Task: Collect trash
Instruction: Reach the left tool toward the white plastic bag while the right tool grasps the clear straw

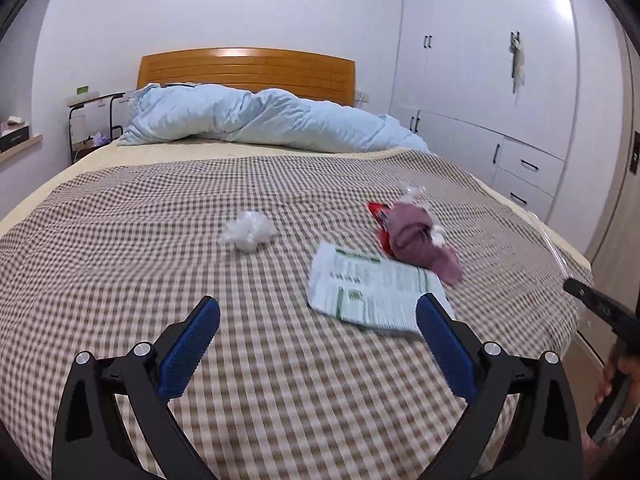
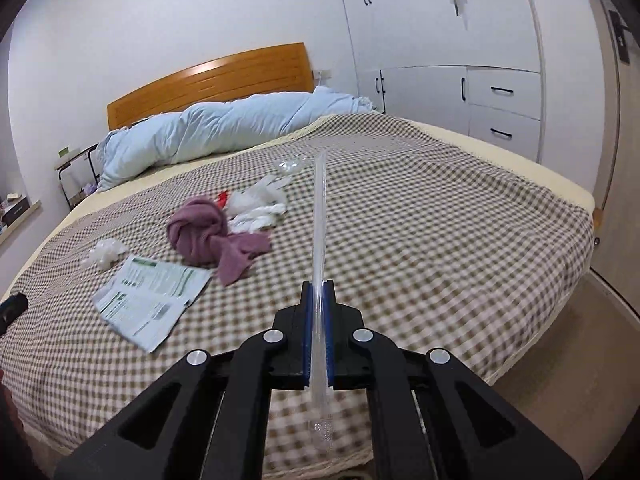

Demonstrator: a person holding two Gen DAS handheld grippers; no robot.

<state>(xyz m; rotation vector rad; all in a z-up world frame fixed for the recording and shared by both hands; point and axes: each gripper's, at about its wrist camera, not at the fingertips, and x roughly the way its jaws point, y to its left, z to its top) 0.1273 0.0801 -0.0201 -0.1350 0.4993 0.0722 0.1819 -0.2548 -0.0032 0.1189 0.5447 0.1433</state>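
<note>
- Bedroom scene: checkered bedspread [image 1: 160,240] covers the bed, wooden headboard [image 1: 246,70] and rumpled pale-blue duvet [image 1: 256,120] at the far end, white wardrobe [image 1: 480,80] along the right wall.
- Right gripper [image 2: 319,284]: jaws together, clamped on a clear plastic strip [image 2: 320,208]. Strip runs edge-on straight ahead between the blue pads, sticks out well past the fingertips over the bed, and a short tail hangs back behind the pads.
- Left gripper [image 1: 318,312]: jaws wide apart, nothing between them, hovering over the near part of the bedspread.
- Printed leaflet [image 1: 372,292], white with green print, lies flat on the spread just beyond the left gripper's right-hand finger; that fingertip overlaps its near corner in the left wrist view. Contact: cannot tell.
- In the right wrist view the leaflet sits left of the clamped gripper, apart from it.
- Mauve cloth [image 2: 216,236], bunched up, lies just behind the leaflet, touching or overlapping its far edge.
- Red wrapper [image 1: 380,224] pokes out from under the cloth's left side.
- White crumpled plastic [image 2: 260,204] lies right behind the cloth, touching it; a clear scrap [image 2: 290,166] sits further back.
- Separate crumpled white wad [image 1: 248,232] lies left of the leaflet, apart from it, ahead of the left gripper.
- Right gripper's black body shows at the right edge of the left wrist view, off the bed's side.
</note>
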